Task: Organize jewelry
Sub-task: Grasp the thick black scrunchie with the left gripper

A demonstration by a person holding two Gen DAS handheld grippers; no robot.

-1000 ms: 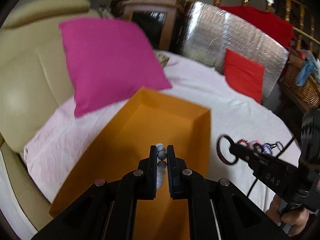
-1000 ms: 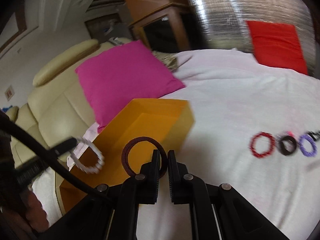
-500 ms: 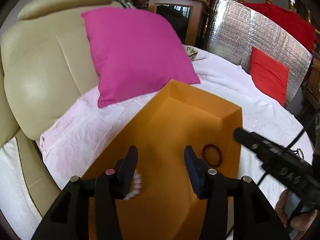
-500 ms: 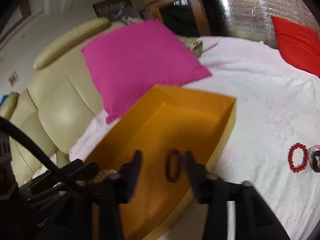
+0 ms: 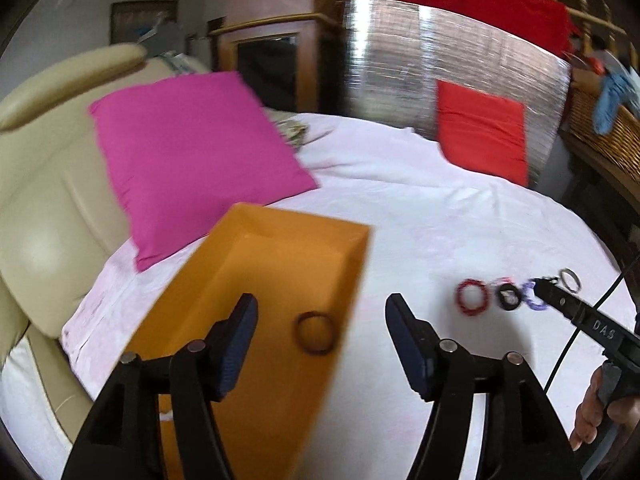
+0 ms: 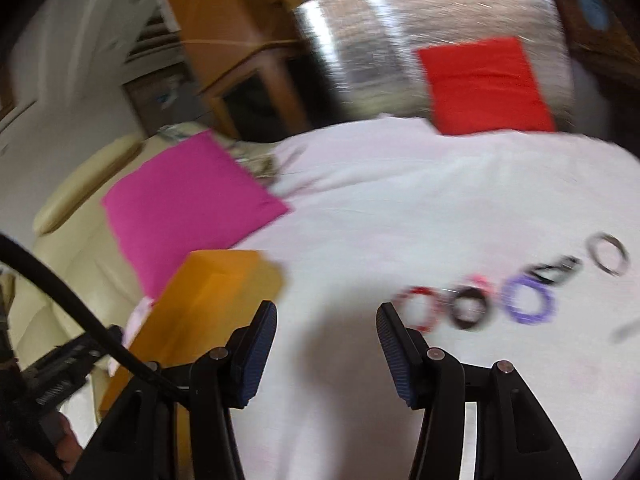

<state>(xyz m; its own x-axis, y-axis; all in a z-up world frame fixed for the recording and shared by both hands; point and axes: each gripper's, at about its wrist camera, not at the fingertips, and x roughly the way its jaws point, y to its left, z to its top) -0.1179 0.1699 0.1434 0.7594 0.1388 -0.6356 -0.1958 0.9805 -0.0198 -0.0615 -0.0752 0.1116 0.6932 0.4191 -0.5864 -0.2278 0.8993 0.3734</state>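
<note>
So far we have one dark bangle [image 5: 315, 333] in the orange box [image 5: 280, 264] between our spread, empty left fingers [image 5: 236, 338]; beyond our open, empty right fingers [image 6: 260, 340], five bracelets [image 6: 528, 300] remain.

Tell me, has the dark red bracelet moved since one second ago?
Yes. The dark red bracelet left the right gripper and lies inside the orange box.
</note>
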